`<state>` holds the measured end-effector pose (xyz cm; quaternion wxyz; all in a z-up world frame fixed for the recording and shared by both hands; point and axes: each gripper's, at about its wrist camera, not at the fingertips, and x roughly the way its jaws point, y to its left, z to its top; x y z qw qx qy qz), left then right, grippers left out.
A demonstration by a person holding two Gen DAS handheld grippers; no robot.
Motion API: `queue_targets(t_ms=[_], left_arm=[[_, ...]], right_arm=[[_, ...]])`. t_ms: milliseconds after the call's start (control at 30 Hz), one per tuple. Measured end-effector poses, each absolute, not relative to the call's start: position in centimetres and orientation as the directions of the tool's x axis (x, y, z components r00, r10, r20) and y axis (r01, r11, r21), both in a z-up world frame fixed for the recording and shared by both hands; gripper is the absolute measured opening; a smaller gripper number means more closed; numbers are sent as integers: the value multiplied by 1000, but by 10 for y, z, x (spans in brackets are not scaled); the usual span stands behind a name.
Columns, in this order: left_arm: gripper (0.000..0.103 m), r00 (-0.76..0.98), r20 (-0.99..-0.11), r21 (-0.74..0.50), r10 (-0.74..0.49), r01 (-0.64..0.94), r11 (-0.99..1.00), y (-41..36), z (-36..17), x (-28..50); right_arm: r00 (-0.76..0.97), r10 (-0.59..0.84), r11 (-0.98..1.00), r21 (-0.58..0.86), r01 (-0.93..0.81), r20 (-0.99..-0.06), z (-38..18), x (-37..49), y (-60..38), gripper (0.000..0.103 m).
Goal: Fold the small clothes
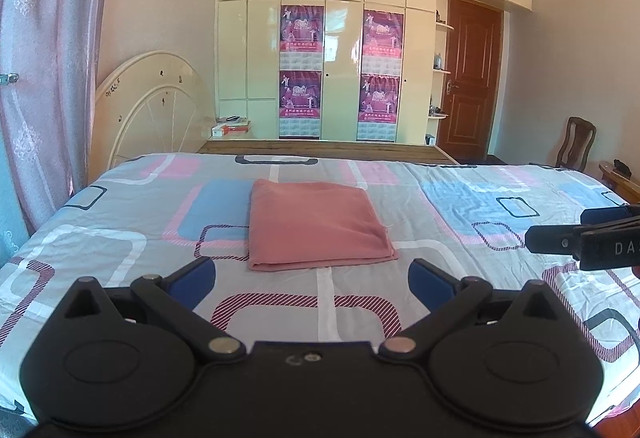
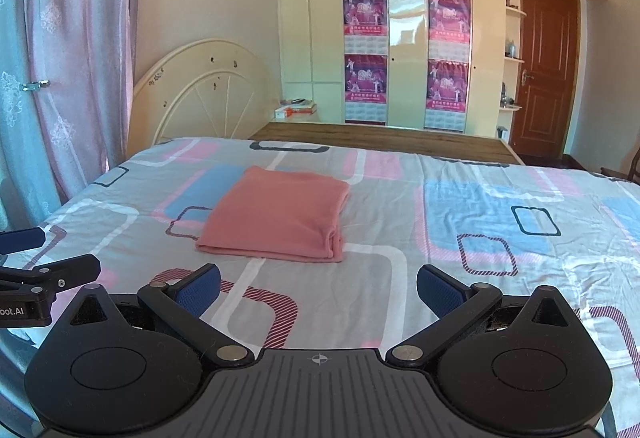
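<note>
- Right gripper (image 1: 560,234): cut off by the right edge of the left wrist view; lettering on its body reads only "DA".
- Left gripper (image 2: 44,250): cut off by the left edge of the right wrist view; label reads only "bot.AI".
- Chair (image 1: 576,142): lower part hidden behind the bed (image 1: 480,190).
- Posters (image 1: 301,70): print too small to read.
- Shelf items (image 1: 439,62): too small to identify.

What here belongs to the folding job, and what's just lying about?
Job: pink cloth, folded on the bed; left gripper and right gripper, both open.
Lying about: books, chair, curtain, posters.
</note>
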<state>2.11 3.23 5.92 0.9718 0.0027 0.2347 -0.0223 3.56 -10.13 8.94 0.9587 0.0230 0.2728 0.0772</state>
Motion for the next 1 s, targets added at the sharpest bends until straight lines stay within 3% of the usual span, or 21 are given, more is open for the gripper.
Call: queue_targets(t_ms=[1000], left_arm=[[101,900,-435,-10,-43,43,999,42,59,25]], right_arm=[[831,177,984,85,-156,-528,85,41,-97,103]])
